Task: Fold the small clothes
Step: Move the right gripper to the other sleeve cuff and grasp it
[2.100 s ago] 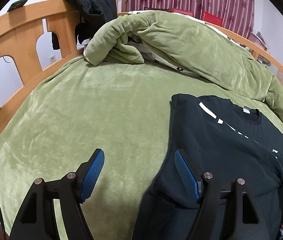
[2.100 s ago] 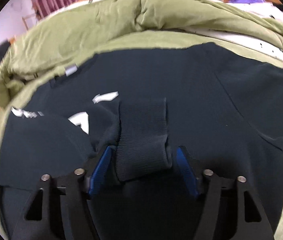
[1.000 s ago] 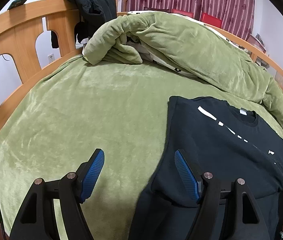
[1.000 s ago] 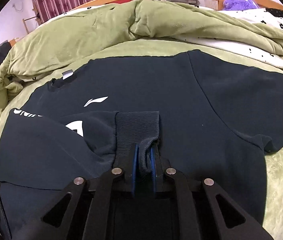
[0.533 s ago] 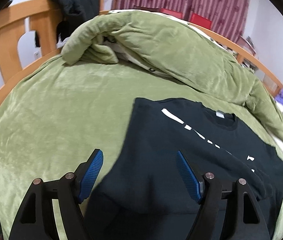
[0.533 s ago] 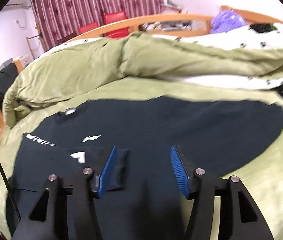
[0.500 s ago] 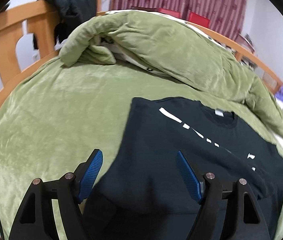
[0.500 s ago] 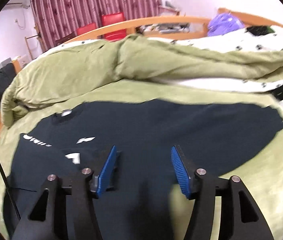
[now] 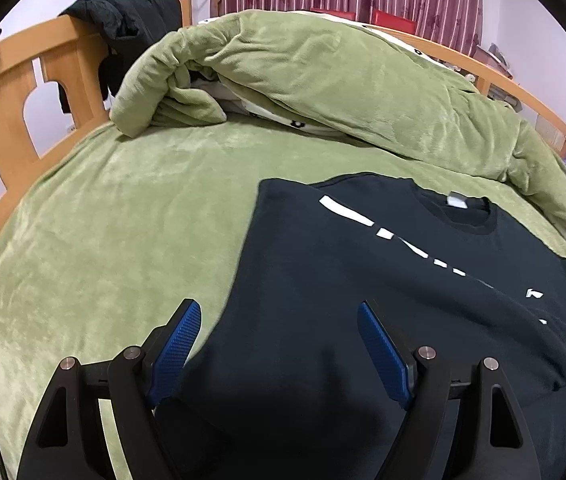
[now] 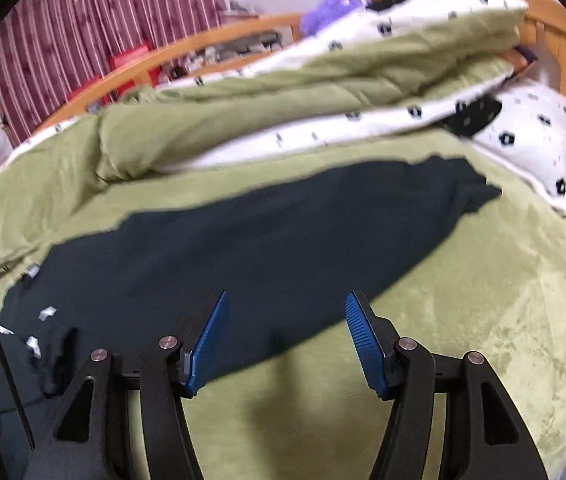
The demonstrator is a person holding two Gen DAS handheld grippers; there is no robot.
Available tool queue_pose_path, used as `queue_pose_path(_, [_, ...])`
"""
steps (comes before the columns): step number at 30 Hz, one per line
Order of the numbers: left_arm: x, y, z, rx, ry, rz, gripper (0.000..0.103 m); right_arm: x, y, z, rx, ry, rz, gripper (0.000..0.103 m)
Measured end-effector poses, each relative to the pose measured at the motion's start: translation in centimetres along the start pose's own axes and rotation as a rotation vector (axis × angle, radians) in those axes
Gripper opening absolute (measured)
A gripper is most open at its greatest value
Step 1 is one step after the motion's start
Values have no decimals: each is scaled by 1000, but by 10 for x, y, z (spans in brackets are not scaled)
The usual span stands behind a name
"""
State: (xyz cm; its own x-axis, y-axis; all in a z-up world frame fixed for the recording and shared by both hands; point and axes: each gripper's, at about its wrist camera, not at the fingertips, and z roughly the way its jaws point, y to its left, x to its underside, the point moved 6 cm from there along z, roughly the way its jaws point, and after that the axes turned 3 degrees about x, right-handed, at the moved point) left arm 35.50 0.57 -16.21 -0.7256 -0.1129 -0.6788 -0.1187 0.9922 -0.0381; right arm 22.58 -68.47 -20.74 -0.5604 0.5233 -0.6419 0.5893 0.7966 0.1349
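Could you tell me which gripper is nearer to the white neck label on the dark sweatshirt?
Left. The left gripper hovers over the dark sweatshirt below its white neck label; the right gripper hangs by the outstretched sleeve, label far left.

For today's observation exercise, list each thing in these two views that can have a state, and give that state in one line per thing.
Left gripper: open, empty, fingers above the sweatshirt's edge.
Right gripper: open, empty.
Sweatshirt: lying front up on the bed, one sleeve folded across the chest.
Other sleeve: stretched out flat, not folded.
Quilt: bunched up in a heap.
Jacket: draped over the bed frame.
Pillow: lying at the bed's end.
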Motion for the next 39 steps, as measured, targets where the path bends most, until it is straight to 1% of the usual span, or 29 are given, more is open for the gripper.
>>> queue_pose_path(2, [0, 5, 5, -17, 5, -6, 79, 5, -8, 18, -5, 33, 17, 60])
queue_pose_path(4, [-1, 7, 10, -21, 14, -16, 79, 11, -16, 40, -29, 86, 62, 60])
queue_pose_path(5, [-1, 8, 13, -27, 18, -19, 79, 13, -20, 48, -41, 95, 90, 60])
queue_pose_path(8, [1, 8, 18, -48, 27, -3, 79, 6, -24, 55, -65, 53, 123, 62])
queue_pose_path(13, [4, 6, 21, -68, 26, 28, 79, -22, -40, 79, -72, 50, 236, 63])
queue_pose_path(14, [3, 6, 21, -69, 26, 31, 79, -27, -44, 81, -69, 44, 258, 60])
queue_pose_path(15, [2, 6, 22, -67, 27, 29, 79, -33, -49, 83, -57, 35, 277, 56])
queue_pose_path(16, [2, 6, 21, -64, 27, 26, 79, -36, -52, 85, -39, 28, 284, 42])
queue_pose_path(17, [2, 7, 21, -59, 27, 21, 79, -38, -55, 86, -18, 22, 286, 18])
queue_pose_path(18, [2, 7, 21, -56, 28, 19, 79, -41, -57, 87, -12, 17, 284, 7])
queue_pose_path(20, [3, 6, 20, -51, 30, 22, 79, -46, -58, 77, -17, -23, 279, 5])
queue_pose_path(22, [2, 5, 17, -44, 28, 24, 79, -55, -48, 54, -2, -87, 228, 5])
queue_pose_path(24, [1, 5, 13, -33, 20, 19, 79, -67, -29, 24, -7, -160, 164, 5])
queue_pose_path(26, [-1, 6, 7, -23, 11, 11, 79, -76, -8, -3, -43, -213, 129, 5])
queue_pose_path(28, [-3, 7, 1, -14, 3, 0, 79, -85, 23, -30, -84, -239, 83, 5])
queue_pose_path(32, [-9, 14, -16, 8, -20, -27, 79, -92, 89, -76, -134, -269, -22, 5])
queue_pose_path(35, [-13, 22, -25, 3, -51, -26, 79, -81, 150, -109, -186, -282, -98, 5])
queue_pose_path(36, [-14, 25, -27, 1, -55, -25, 79, -75, 174, -120, -213, -282, -122, 5])
queue_pose_path(39, [-12, 38, -33, 12, -56, -27, 79, -51, 236, -142, -258, -280, -191, 5])
